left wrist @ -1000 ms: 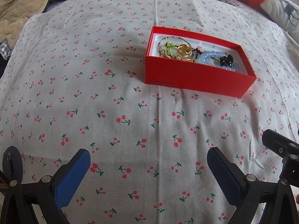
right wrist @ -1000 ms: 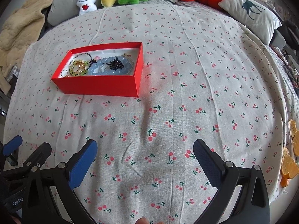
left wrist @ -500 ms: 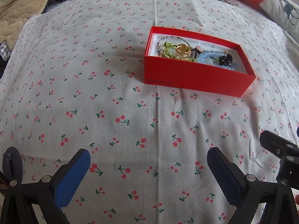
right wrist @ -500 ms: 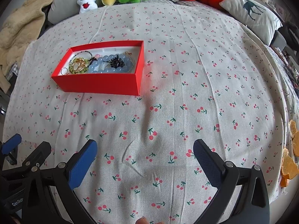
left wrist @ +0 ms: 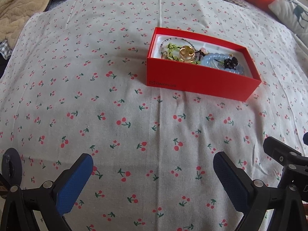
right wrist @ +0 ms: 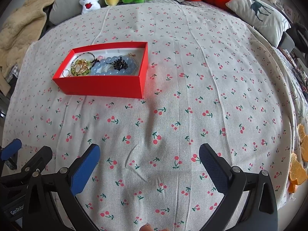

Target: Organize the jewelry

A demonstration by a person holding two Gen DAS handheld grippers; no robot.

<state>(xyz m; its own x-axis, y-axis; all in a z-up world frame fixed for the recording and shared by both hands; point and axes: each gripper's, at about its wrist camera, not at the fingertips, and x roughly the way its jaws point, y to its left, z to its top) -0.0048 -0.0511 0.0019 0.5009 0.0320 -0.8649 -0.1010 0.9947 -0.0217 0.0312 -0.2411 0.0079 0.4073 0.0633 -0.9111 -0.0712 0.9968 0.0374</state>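
— Cherry-printed cloth (right wrist: 192,100) is spread over the whole bed; what is set on it?

— A red box (right wrist: 107,86) is placed left of centre in the right wrist view, lid off. All the jewellery is piled inside it: a pale blue bead bracelet (right wrist: 107,66), a green beaded strand (left wrist: 172,48), a gold ring piece (left wrist: 186,53), a small black ornament (right wrist: 120,64) resting on the blue beads. Nothing loose is seen on the cloth.

— And the tools?

— The left gripper (left wrist: 153,170) and the right gripper (right wrist: 149,158) are both held low at the near edge, well apart from the box. On each, the blue pads are spread wide and nothing is gripped.

— Which step is judged to be in hand?

— Either a pause before picking or the end of gathering; which cannot be told. If sorting is intended, the box would need to be approached and one small piece pinched finely from the tangle.
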